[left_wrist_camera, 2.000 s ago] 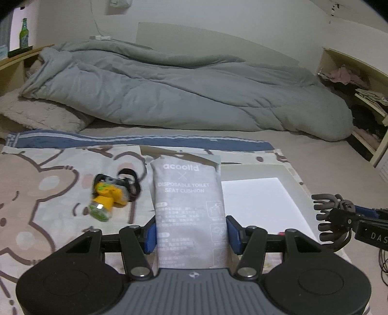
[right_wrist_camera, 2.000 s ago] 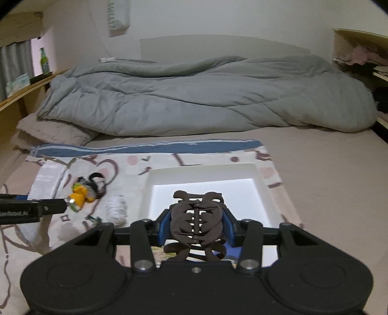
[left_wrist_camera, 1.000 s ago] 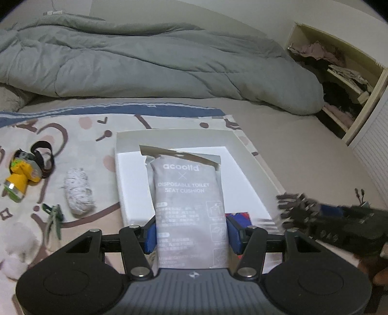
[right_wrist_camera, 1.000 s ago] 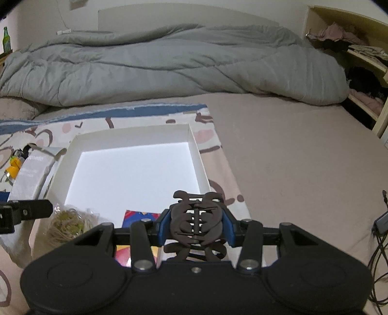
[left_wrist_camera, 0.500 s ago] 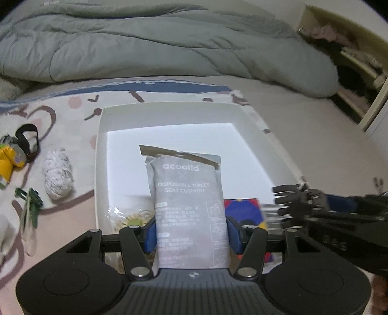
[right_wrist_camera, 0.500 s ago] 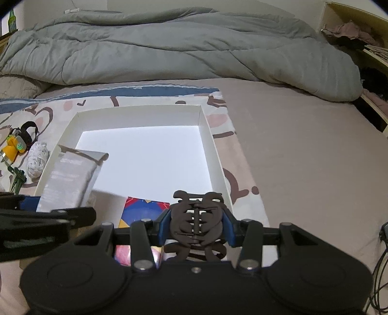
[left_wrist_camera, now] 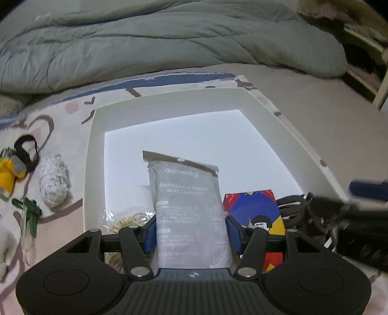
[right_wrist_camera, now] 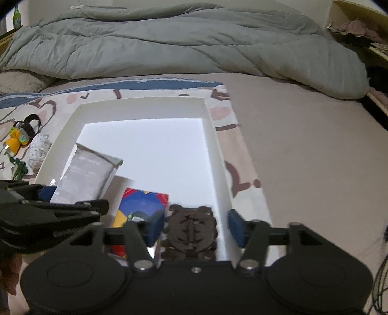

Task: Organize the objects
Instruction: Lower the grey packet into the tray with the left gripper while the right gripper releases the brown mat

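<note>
A rumpled grey duvet [right_wrist_camera: 184,41] is lying across the bed behind the patterned blanket [right_wrist_camera: 223,114], a green bottle [right_wrist_camera: 16,13] standing far left.

The tray [right_wrist_camera: 213,135] lies on the mat [right_wrist_camera: 225,114], which lies on the bed [right_wrist_camera: 303,145]. Inside the tray's near end, the box [right_wrist_camera: 143,206] lies between the packet [right_wrist_camera: 84,174] on its left and the hair claw [right_wrist_camera: 190,230] on its right. Left of the tray, on the mat, lie the string ball [left_wrist_camera: 53,181] and toy [left_wrist_camera: 9,174]. The duvet [right_wrist_camera: 169,41] lies behind the mat.

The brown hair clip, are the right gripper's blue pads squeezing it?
Apart. The right wrist view shows gaps between the hair clip and both blue pads of the right gripper.
</note>
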The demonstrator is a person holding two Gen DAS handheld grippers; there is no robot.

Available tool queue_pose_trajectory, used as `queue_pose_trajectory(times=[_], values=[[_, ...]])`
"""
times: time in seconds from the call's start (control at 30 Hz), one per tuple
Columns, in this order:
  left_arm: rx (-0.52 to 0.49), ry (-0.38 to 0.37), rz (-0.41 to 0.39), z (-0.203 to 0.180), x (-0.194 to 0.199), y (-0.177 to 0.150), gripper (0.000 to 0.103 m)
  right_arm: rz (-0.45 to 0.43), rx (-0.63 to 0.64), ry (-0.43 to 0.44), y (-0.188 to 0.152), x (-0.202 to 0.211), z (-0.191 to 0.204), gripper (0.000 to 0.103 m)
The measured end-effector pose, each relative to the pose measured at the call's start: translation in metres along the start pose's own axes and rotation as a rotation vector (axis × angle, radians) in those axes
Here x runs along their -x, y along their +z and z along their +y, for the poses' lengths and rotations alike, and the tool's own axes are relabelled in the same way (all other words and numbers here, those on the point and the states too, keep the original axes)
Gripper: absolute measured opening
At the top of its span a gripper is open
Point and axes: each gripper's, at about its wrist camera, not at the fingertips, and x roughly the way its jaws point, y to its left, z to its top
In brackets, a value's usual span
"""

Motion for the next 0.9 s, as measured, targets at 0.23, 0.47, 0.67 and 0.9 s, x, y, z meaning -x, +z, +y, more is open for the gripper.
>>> queue_pose_trajectory(times=[0.23,0.47,0.67,0.9], values=[[-0.106,0.071,-0.001,-0.021,-0.008,-0.007,0.058,-0.061,-0.085,0.001,0.005,0.016,-0.016,0.061],[-0.065,0.063,0.028,-0.028,-0.011,-0.002,0.056,-0.104,-0.195,0.026,0.009,0.027,-0.035,0.06],[0.001,0.064,0.049,-0.028,-0.009,-0.001,0.056,-0.103,-0.202,0.03,0.008,0.026,-0.038,0.06],[0.045,0.011,0.09,-0.016,-0.004,0.003,0.065,-0.098,-0.203,0.034,0.007,0.025,-0.04,0.06]])
